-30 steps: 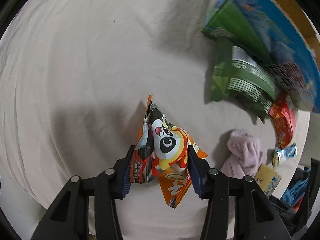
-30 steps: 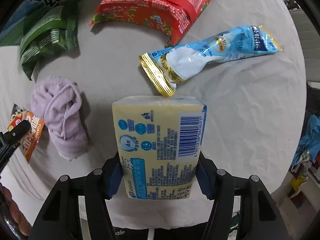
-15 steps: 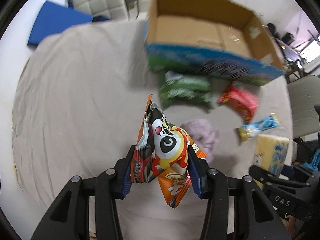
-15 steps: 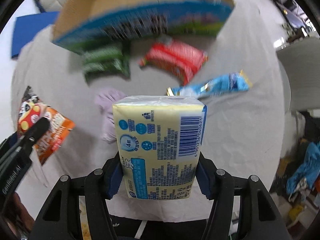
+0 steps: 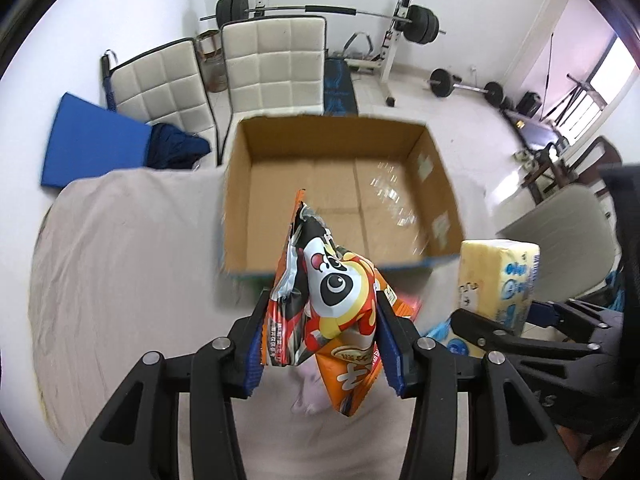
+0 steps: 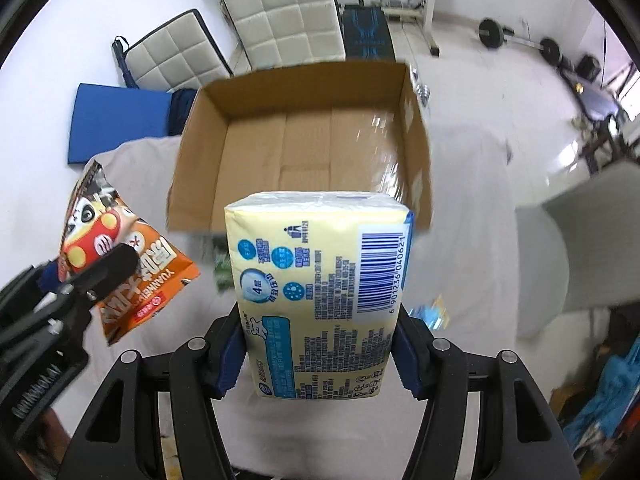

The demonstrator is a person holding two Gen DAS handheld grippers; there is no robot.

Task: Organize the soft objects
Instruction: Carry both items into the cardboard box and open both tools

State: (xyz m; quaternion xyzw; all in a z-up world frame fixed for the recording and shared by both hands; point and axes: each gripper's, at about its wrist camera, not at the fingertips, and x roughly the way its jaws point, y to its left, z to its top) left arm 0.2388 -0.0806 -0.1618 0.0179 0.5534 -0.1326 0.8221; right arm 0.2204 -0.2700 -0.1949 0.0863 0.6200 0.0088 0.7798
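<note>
Snack bag [image 5: 332,312] clamped in left gripper [image 5: 322,344], tissue pack [image 6: 320,296] clamped in right gripper [image 6: 320,356], both before cardboard box [image 5: 440,184].

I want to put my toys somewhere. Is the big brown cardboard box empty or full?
Empty. The brown cardboard box shows only its bare taped floor in both wrist views; nothing lies inside yet.

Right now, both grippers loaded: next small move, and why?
Probably carry both forward over the cardboard box, then release. Left gripper clamps the panda snack bag, right gripper the yellow tissue pack; both sit short of the box's near rim.
</note>
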